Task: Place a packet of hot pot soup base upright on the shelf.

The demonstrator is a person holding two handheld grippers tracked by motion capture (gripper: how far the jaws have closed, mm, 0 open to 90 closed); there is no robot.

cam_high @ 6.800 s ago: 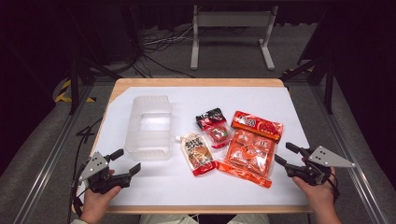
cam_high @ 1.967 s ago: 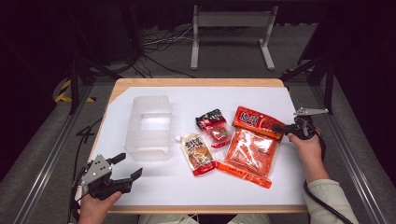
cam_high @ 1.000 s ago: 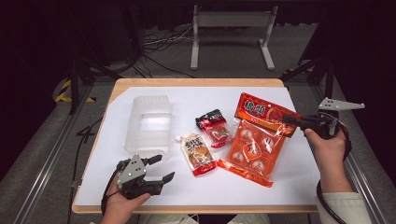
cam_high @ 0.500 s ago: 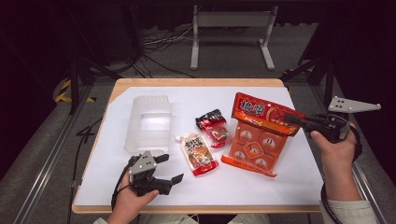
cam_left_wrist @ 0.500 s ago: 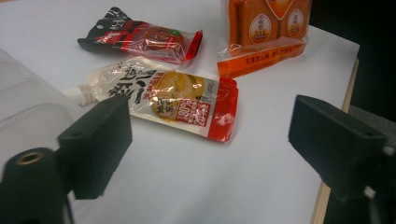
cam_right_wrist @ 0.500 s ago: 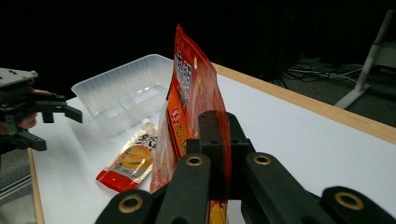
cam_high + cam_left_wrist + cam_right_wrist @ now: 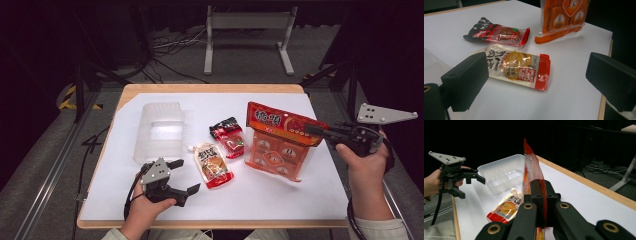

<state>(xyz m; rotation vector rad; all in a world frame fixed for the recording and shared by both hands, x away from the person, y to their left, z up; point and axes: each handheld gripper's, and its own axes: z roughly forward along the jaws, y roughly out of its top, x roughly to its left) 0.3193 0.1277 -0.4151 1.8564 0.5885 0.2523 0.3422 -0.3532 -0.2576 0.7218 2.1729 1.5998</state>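
Orange snack bag (image 7: pixel 281 141) hangs pinched by its top edge in your right gripper (image 7: pixel 316 131), so it tips up off the table. Your left gripper (image 7: pixel 184 176) waits wide apart beside the soup pouch (image 7: pixel 213 165), ready to grab.

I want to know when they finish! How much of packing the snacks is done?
Nothing sits in the clear tray yet. The right gripper is shut on the orange packet, lifting it. The open left gripper nears the white pouch. The black-red packet waits on the table.
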